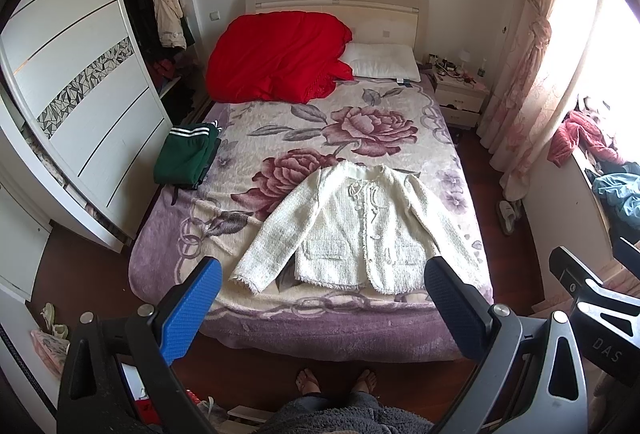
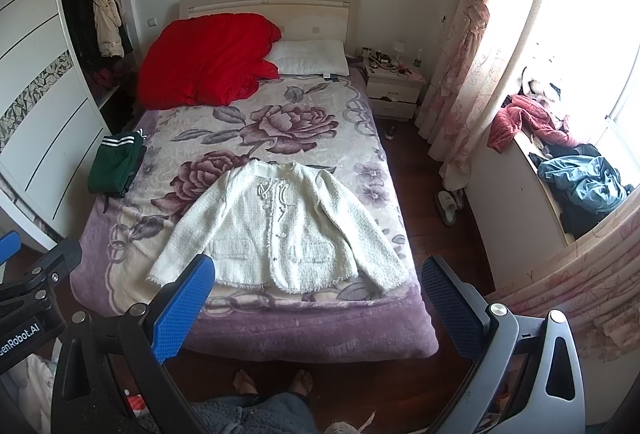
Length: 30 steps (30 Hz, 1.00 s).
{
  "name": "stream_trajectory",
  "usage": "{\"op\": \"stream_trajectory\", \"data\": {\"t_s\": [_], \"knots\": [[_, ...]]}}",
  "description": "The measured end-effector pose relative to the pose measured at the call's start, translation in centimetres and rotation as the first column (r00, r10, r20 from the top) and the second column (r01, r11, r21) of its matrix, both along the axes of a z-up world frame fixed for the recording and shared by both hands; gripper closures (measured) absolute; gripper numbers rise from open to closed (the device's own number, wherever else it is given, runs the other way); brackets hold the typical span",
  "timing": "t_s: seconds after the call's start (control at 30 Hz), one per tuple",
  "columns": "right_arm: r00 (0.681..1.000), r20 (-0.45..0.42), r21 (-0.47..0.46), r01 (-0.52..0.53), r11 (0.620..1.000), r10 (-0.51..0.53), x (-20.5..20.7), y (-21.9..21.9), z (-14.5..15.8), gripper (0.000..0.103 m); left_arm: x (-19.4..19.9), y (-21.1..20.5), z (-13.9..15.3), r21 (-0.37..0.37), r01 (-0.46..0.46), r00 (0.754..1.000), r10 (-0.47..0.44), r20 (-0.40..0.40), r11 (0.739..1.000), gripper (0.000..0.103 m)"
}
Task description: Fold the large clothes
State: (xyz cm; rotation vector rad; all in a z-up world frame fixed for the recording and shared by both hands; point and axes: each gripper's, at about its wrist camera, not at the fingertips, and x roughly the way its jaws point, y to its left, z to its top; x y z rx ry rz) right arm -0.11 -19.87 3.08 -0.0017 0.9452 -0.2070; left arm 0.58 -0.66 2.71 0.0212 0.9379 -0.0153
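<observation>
A cream-white, nubby tweed jacket point(image 1: 360, 230) lies spread flat, front side up, on the near half of a bed covered by a plush lilac blanket printed with large dusky-pink roses point(image 1: 372, 122). Its collar points toward the headboard, its fringed hem sits close to the foot edge, and both sleeves angle outward and down toward the corners. The front is closed, with a white cord tied below the neckline and two flap pockets low on the body.

The left gripper point(image 1: 324, 310) hangs above the foot of the bed, its blue textured pads point(image 1: 192, 310) spread wide apart with nothing between them. The right gripper point(image 2: 316, 308) hovers in the same way, pads parted and empty, clear of the jacket. Each appears at the edge of the other's view.

A folded dark-green garment with white stripes point(image 1: 188, 154) rests on the bed's left edge, well apart from the jacket. A bunched bright-red quilt point(image 1: 276, 58) sits at the head, touching a white pillow point(image 1: 382, 62). A white sliding-door wardrobe point(image 1: 80, 106) stands to the left, a pale bedside cabinet point(image 1: 460, 98) to the right of the pillow, and a pink floral curtain point(image 1: 532, 46) hangs tied back by the window. The person's sandalled feet point(image 1: 336, 380) stand on dark wooden floor at the foot of the bed
</observation>
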Motion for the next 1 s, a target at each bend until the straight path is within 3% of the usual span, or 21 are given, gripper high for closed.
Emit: {"op": "stream_trajectory", "data": {"t_s": [0.4, 0.53, 1.0], "knots": [[1.0, 0.006, 0.0, 0.002, 1.0, -0.002, -0.4, -0.1, -0.2, 0.0, 0.0, 0.2, 0.0, 0.0, 0.001, 1.0, -0.001, 0.0, 1.0, 0.0], [1.0, 0.009, -0.002, 0.004, 1.0, -0.003, 1.7, 0.4, 1.8, 0.0, 0.7, -0.1, 0.7, -0.004, 0.005, 1.0, -0.005, 0.004, 1.0, 0.0], [1.0, 0.024, -0.003, 0.004, 1.0, -0.004, 3.4, 0.2, 3.4, 0.0, 0.3, 0.0, 0.1, -0.003, 0.006, 1.0, -0.006, 0.022, 1.0, 0.0]]}}
